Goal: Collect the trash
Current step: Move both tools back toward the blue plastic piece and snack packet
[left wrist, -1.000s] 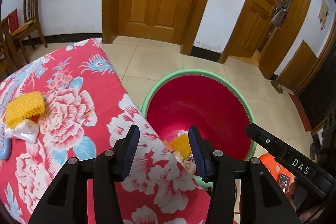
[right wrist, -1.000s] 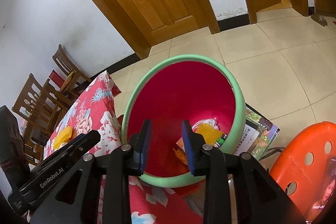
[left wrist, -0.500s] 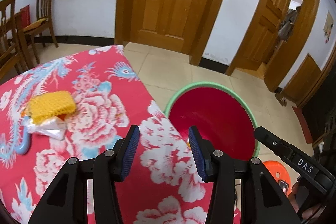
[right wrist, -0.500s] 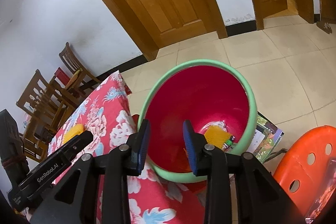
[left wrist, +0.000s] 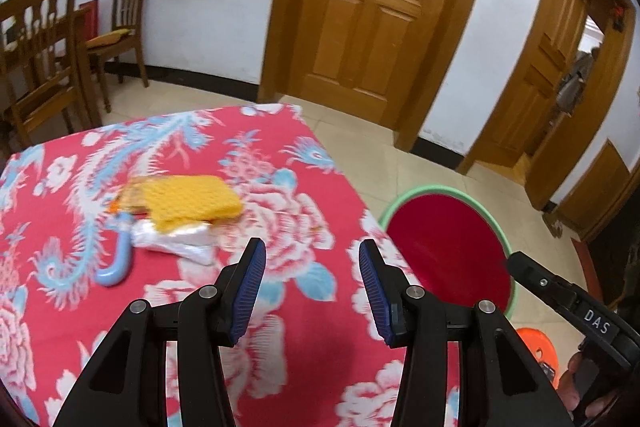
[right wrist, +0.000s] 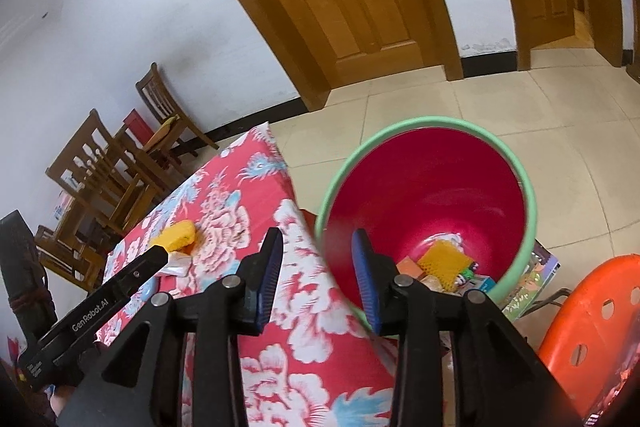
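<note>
— Swung away from the bin point(left wrist: 448, 247), hasn't it? A second ago the left gripper point(left wrist: 308, 287) looked down into that red tub; now it hangs over the flowered tablecloth point(left wrist: 280, 187).

— Yes. Its jaws stand partly apart with nothing between them, only cloth beneath. Ahead of it on the table lie the yellow sponge point(left wrist: 192, 201), a crumpled clear wrapper point(left wrist: 176, 241) just under it, and a pale blue handle point(left wrist: 116, 263) beside that.

— And the right gripper point(right wrist: 316, 275)?

— Its jaws are opening, and they are empty too. It sits over the table's edge, next to the bin's green rim, and it has drawn back a little from the tub.

— Anything inside the bin?

— At the bottom, in the right wrist view, another yellow sponge piece point(right wrist: 440, 261) among small packets; the rest is too blurred to name.

— Beside the bin?

— An orange stool point(right wrist: 592, 327), and printed sheets point(right wrist: 532, 283) on the floor.
</note>
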